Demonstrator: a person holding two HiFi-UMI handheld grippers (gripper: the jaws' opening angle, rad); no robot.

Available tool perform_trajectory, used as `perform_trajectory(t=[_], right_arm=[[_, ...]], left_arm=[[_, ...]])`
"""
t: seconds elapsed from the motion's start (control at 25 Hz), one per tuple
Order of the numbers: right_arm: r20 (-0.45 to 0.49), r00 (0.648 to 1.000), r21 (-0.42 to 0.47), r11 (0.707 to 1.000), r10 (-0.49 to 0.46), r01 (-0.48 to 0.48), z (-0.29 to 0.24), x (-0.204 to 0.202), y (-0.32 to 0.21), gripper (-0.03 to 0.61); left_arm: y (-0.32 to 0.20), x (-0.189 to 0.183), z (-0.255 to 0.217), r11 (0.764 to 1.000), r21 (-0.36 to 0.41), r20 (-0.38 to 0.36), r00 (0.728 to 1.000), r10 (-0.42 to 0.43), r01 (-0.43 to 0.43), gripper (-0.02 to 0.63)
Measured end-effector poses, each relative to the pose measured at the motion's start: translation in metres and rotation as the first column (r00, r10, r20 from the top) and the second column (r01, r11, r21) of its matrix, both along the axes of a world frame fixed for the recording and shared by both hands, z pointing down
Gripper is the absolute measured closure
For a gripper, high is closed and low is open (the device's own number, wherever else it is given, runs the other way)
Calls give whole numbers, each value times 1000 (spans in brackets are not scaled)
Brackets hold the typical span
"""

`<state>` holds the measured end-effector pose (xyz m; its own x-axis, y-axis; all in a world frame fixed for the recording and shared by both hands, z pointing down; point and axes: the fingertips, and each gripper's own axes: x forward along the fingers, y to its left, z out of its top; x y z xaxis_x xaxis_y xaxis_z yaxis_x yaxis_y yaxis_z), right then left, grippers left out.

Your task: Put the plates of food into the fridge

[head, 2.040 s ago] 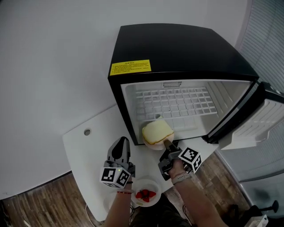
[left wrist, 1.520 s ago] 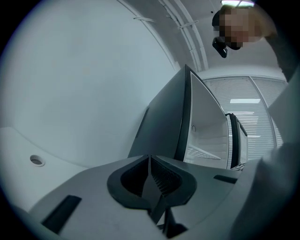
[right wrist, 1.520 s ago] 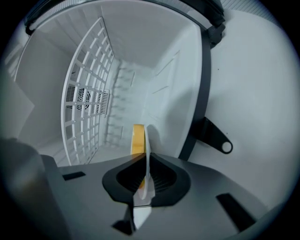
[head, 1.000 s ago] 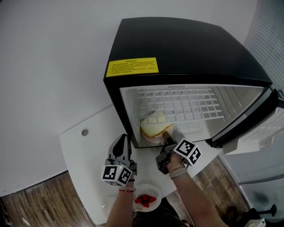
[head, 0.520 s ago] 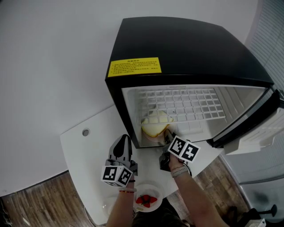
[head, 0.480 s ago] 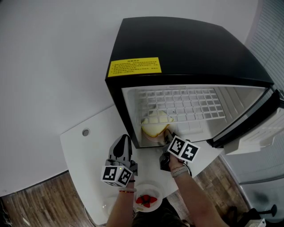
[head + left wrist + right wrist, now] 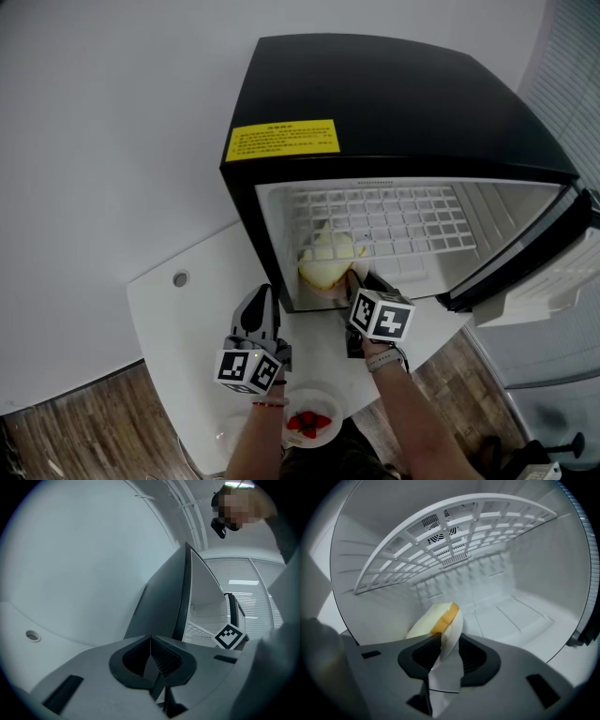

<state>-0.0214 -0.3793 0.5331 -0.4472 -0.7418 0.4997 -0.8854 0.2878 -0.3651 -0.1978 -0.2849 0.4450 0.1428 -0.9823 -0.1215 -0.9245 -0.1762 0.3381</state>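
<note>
A white plate carrying a pale yellow sandwich stands tilted on its edge at the front left of the open fridge's floor. My right gripper, rolled on its side, reaches into the fridge mouth. Its jaws have just been opening and stand parted, with the plate rim still between them, leaning on the left pad. The sandwich shows beyond the jaws. My left gripper hovers over the white table, shut and empty. A second plate with strawberries sits at the table's near edge.
The black mini fridge stands on the white table, its door swung open to the right. A white wire shelf spans the fridge above the plate. A round hole marks the table's left side.
My right gripper has rolled so its marker cube faces up. The sandwich plate has tipped from flat onto its edge, and the jaws have parted around its rim. The left gripper stayed still.
</note>
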Motion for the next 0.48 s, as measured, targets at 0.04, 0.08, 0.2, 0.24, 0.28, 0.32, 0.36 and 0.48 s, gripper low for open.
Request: perform_trajectory(t=[0.04,0.08,0.2,0.24,0.28,0.32,0.36,0.48], right_arm=[[-11,1000,5,1000,-3,3,0,1,-1,483],[-24,1000,12,1000,-3,3,0,2,-1,479],[-76,997,39,999,-8,11,0,5,-2,443],[-83,996,41,999,-12,16,1,5,-1,440],[-87,996,41,999,-15,19,3,6,-1,440],[-93,996,45,999,-16,20,5,7,0,432],[-103,995,54,998,-16,21,6,8,1,430],[-149,989,96,995,-11,26,5,12,1,408]], left_arm=[[0,0,0,1000,-1,2,1000,0,0,606],[0,0,1,1000,-2,5,1000,-1,1,606],[0,0,1,1000,-6,12,1000,-5,5,606],[1,0,1,1000,-7,13,1000,-7,7,606],[1,0,2,1000,-9,13,1000,-8,8,606],[1,0,2,1000,-10,15,1000,-9,9,606],[1,0,2,1000,-11,16,1000,-10,11,606],[0,-1,3,1000,-13,18,1000,-15,15,606]])
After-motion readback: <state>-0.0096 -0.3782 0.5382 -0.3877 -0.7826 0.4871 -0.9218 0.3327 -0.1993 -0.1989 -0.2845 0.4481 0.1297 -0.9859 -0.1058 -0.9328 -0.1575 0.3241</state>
